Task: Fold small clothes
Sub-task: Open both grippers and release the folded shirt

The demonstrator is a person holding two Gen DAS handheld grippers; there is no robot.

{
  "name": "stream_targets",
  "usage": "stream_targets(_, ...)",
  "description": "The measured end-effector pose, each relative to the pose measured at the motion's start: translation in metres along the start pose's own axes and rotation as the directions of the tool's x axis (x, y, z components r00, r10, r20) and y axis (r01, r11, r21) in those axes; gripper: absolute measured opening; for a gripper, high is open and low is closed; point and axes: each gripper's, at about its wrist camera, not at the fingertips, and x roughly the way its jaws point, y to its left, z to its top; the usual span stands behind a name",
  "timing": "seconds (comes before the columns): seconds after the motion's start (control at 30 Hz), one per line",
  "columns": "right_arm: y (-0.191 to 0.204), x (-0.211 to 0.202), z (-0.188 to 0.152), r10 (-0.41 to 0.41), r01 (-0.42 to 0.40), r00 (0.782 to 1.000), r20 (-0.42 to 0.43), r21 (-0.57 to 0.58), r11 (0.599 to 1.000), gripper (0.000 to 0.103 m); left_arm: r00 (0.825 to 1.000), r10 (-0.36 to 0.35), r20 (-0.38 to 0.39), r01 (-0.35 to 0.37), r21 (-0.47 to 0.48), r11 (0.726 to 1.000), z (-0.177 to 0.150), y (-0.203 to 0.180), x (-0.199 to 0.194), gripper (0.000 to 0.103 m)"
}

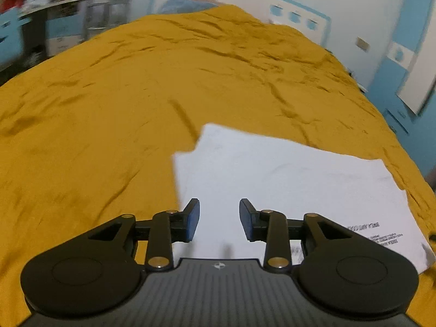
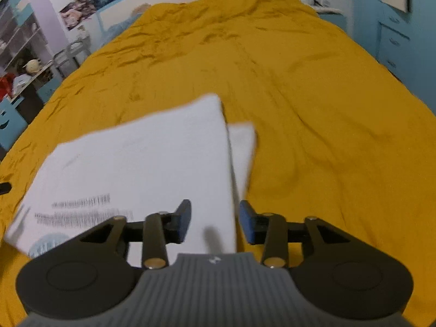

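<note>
a: what fills the view?
b: a mustard bedspread (image 1: 136,87), wide and creased. on its near edge lies a white shirt (image 1: 286,179), folded flat, print side up.
a: and the tongs?
b: left gripper (image 1: 219,219) and right gripper (image 2: 215,220) are both released, nothing between them.
a: any risk?
b: blurry, but a flap (image 2: 242,147) seems to stick out; it could unfold.

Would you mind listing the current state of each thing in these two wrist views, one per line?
white garment: folded flat on the bed, printed text facing up, a sleeve sticking out at one side, not gripped.
left gripper: open, nothing between its pads, above the garment.
right gripper: open, nothing held, over the garment's edge.
mustard bedcover: spread over the bed, wrinkled.
</note>
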Motion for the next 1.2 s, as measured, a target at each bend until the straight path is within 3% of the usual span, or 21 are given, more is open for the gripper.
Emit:
stream_targets(0.1, -0.018, -0.014, -0.033, 0.001, -0.001, 1.000, -0.005, 0.116, 0.993, 0.037, 1.000, 0.007, 0.000, -0.007, -0.106, 0.994, -0.023, 0.015, -0.010, 0.049)
stream_targets(0.3, -0.036, -0.034, -0.071, 0.052, -0.055, 0.998, 0.020, 0.269, 0.962, 0.036, 0.999, 0.044, -0.011, -0.046, -0.205, 0.978, -0.052, 0.033, -0.011, 0.049)
stream_targets(0.33, -0.038, -0.034, -0.074, 0.060, -0.063, 0.998, 0.021, 0.290, 0.955, 0.032, 0.999, 0.046, -0.020, -0.050, -0.219, 0.974, -0.054, 0.036, -0.008, 0.044)
stream_targets(0.37, -0.040, -0.033, -0.077, 0.062, -0.065, 0.998, 0.020, 0.316, 0.946, 0.018, 0.999, 0.044, -0.026, -0.048, -0.229, 0.972, -0.058, 0.037, -0.007, 0.040)
stream_targets(0.4, -0.039, -0.032, -0.077, 0.068, -0.071, 0.997, 0.022, 0.332, 0.941, 0.009, 0.999, 0.045, -0.028, -0.050, -0.233, 0.971, -0.060, 0.037, -0.006, 0.030)
stream_targets(0.43, -0.041, -0.033, -0.079, 0.083, -0.088, 0.996, 0.030, 0.353, 0.932, 0.008, 0.999, 0.041, -0.026, -0.046, -0.230, 0.972, -0.061, 0.038, -0.006, 0.024)
stream_targets(0.5, -0.037, -0.036, -0.072, 0.100, -0.114, 0.993, 0.056, 0.362, 0.925, 0.003, 0.999, 0.049, -0.013, -0.051, -0.206, 0.977, -0.059, 0.036, -0.008, 0.011)
stream_targets(0.6, -0.031, -0.045, -0.068, 0.091, -0.112, 0.993, 0.077, 0.340, 0.934, 0.001, 0.997, 0.072, -0.020, -0.074, -0.138, 0.988, -0.054, 0.028, -0.009, 0.009)
stream_targets(0.77, -0.034, -0.024, -0.081, 0.025, -0.017, 0.999, -0.021, 0.341, 0.940, 0.000, 0.982, 0.165, -0.092, -0.165, 0.003, 0.986, -0.070, 0.018, 0.016, 0.009)
stream_targets(0.87, -0.044, -0.012, -0.096, 0.044, -0.032, 0.999, -0.023, 0.394, 0.918, 0.000, 0.975, 0.209, -0.081, -0.202, 0.088, 0.975, -0.081, 0.009, 0.025, 0.009)
stream_targets(0.97, -0.042, -0.014, -0.096, 0.046, -0.032, 0.999, -0.027, 0.379, 0.925, 0.000, 0.970, 0.228, -0.083, -0.220, 0.098, 0.971, -0.079, 0.006, 0.023, 0.012)
stream_targets(1.07, -0.037, -0.023, -0.088, 0.037, -0.023, 0.999, -0.035, 0.331, 0.943, 0.002, 0.969, 0.236, -0.069, -0.229, 0.092, 0.969, -0.072, 0.005, 0.011, 0.021)
stream_targets(1.2, -0.026, -0.045, -0.077, 0.031, -0.032, 0.999, 0.006, 0.216, 0.976, 0.035, 0.976, 0.218, -0.005, -0.217, 0.065, 0.974, -0.056, 0.002, -0.010, 0.046)
